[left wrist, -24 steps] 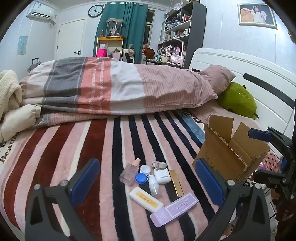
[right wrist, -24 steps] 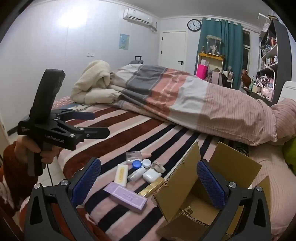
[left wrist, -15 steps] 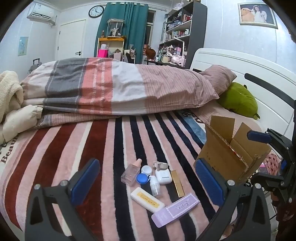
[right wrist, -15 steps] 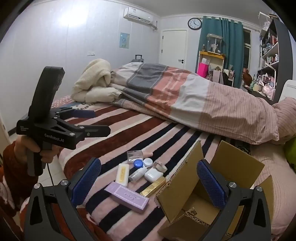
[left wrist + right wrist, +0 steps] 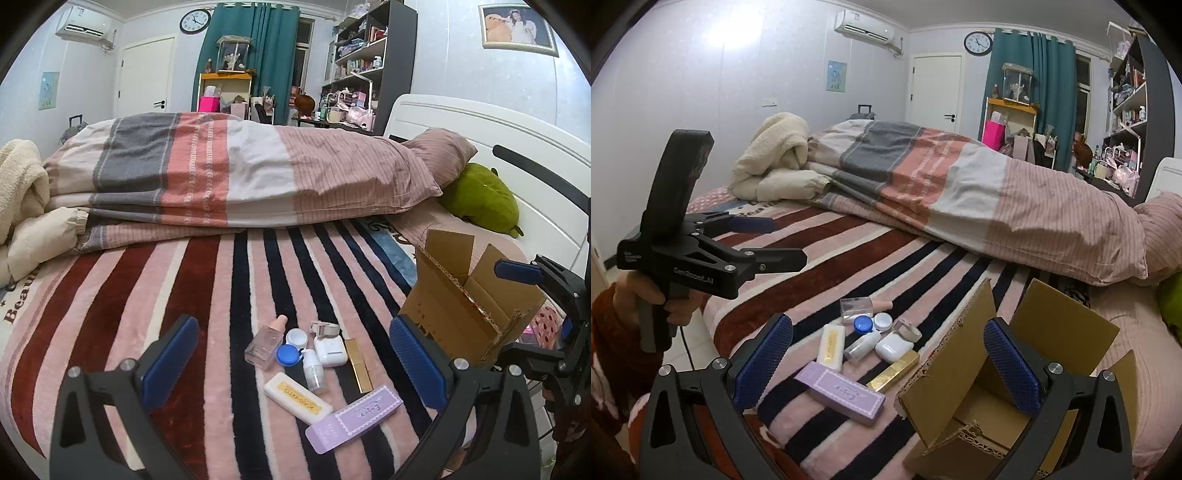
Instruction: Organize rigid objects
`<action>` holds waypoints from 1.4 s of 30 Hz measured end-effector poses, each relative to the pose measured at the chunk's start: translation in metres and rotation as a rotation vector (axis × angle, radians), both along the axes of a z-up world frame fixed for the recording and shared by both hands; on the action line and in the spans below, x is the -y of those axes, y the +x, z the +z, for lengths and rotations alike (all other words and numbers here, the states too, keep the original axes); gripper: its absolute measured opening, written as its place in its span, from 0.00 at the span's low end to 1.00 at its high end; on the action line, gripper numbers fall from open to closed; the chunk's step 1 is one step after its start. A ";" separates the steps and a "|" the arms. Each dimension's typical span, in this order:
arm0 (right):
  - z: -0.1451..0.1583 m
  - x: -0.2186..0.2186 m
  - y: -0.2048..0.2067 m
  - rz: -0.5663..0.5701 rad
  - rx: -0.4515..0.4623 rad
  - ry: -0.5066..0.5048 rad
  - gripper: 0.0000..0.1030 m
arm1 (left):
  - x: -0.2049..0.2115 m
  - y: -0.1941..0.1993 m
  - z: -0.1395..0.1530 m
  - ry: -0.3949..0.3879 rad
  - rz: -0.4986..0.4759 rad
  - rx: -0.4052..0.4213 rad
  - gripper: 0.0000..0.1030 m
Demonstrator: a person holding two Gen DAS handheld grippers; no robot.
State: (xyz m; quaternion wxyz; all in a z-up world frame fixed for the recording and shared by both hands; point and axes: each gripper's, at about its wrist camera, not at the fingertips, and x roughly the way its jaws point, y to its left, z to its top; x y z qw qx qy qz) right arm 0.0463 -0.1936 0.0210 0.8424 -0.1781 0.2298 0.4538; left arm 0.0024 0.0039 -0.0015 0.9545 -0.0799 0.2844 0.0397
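Both grippers, left [image 5: 295,369] and right [image 5: 886,363], hold fingers apart, empty. Items [image 5: 314,365] cluster near the bed's [image 5: 184,295] front edge beside the box [image 5: 1015,387]. Approach one item squarely; lift clear of its neighbours.

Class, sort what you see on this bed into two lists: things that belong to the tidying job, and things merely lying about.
Job:
cardboard box
purple box
gold tube
white earbud case
cream case
glass bottle
blue-lidded jar
small white bottle

Lying about:
folded duvet
green plush
cream blanket
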 end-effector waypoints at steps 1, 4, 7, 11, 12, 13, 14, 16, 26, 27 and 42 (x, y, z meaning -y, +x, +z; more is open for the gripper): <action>0.000 -0.002 -0.001 0.000 0.003 -0.002 1.00 | 0.000 0.000 0.000 -0.001 -0.001 0.001 1.00; 0.000 -0.001 -0.001 -0.003 0.006 -0.004 1.00 | 0.000 0.000 0.000 -0.002 0.000 0.001 1.00; 0.000 -0.001 0.000 -0.004 0.004 -0.003 1.00 | -0.001 0.000 0.000 0.001 0.000 0.001 1.00; 0.000 -0.001 0.000 -0.003 0.000 -0.002 1.00 | -0.002 0.000 0.000 0.000 -0.004 -0.001 1.00; 0.000 -0.001 0.001 -0.003 -0.004 0.001 1.00 | -0.002 0.000 0.001 0.001 -0.005 -0.001 1.00; 0.000 -0.001 0.002 -0.003 -0.006 0.002 1.00 | -0.002 0.000 0.001 0.002 -0.005 0.000 1.00; 0.000 -0.001 0.001 -0.004 -0.003 0.000 1.00 | -0.003 0.000 0.001 0.004 -0.004 -0.001 1.00; 0.000 -0.001 0.001 -0.006 0.002 -0.003 1.00 | -0.003 0.000 0.001 0.002 -0.006 -0.001 1.00; 0.000 0.000 0.000 -0.001 -0.004 -0.002 1.00 | -0.003 -0.001 0.001 0.005 -0.007 -0.003 1.00; 0.000 0.001 0.000 -0.001 -0.003 -0.002 1.00 | -0.004 -0.001 0.001 0.006 -0.006 -0.002 1.00; 0.000 -0.002 -0.005 -0.003 0.009 0.000 1.00 | -0.007 -0.003 0.001 0.013 -0.004 -0.005 1.00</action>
